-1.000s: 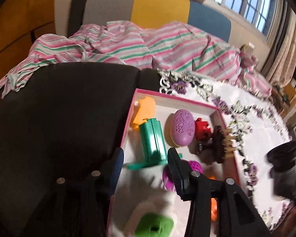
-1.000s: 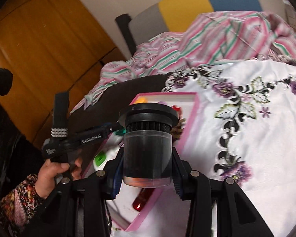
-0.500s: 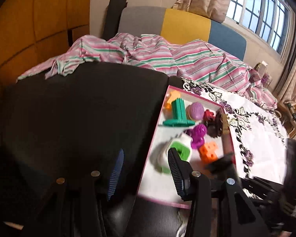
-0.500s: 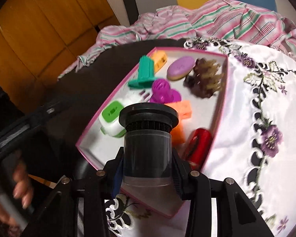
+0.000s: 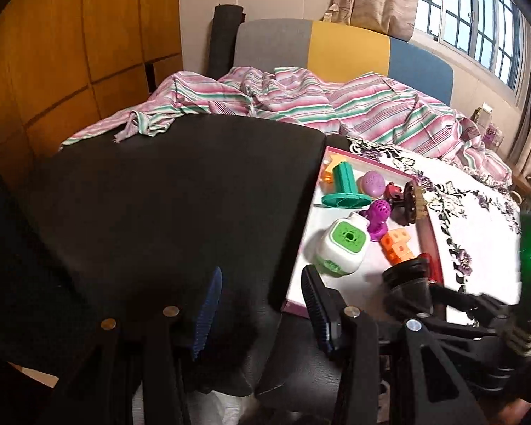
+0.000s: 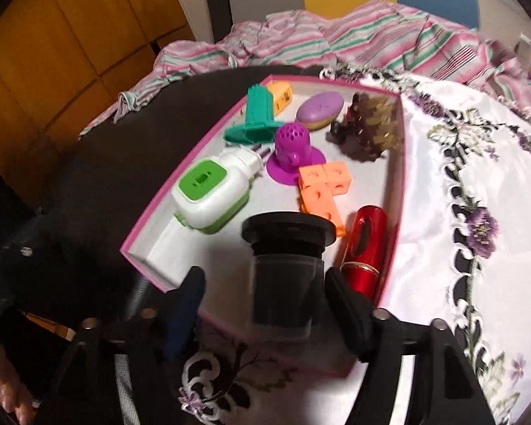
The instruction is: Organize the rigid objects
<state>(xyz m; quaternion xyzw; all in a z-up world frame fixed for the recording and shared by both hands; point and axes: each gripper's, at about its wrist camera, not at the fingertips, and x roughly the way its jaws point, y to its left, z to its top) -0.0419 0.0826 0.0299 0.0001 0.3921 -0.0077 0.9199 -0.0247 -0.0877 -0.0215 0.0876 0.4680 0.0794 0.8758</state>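
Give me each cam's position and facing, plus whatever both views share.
Left wrist: on the left tool, open and empty, low over a black chair, facing the bed and window; the right tool shows at right.
Right wrist: on the right tool, fingers apart either side of a dark jar, looking down into the pink box; a hand shows bottom left.
Shared: the box, green-topped white toy, orange blocks, striped bedding.

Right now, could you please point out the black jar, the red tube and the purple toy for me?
black jar (image 6: pixel 288 229): right wrist view, on its lid.
red tube (image 6: pixel 366 248): right wrist view, mid-body.
purple toy (image 6: pixel 293 140): right wrist view, on its perforated dome.
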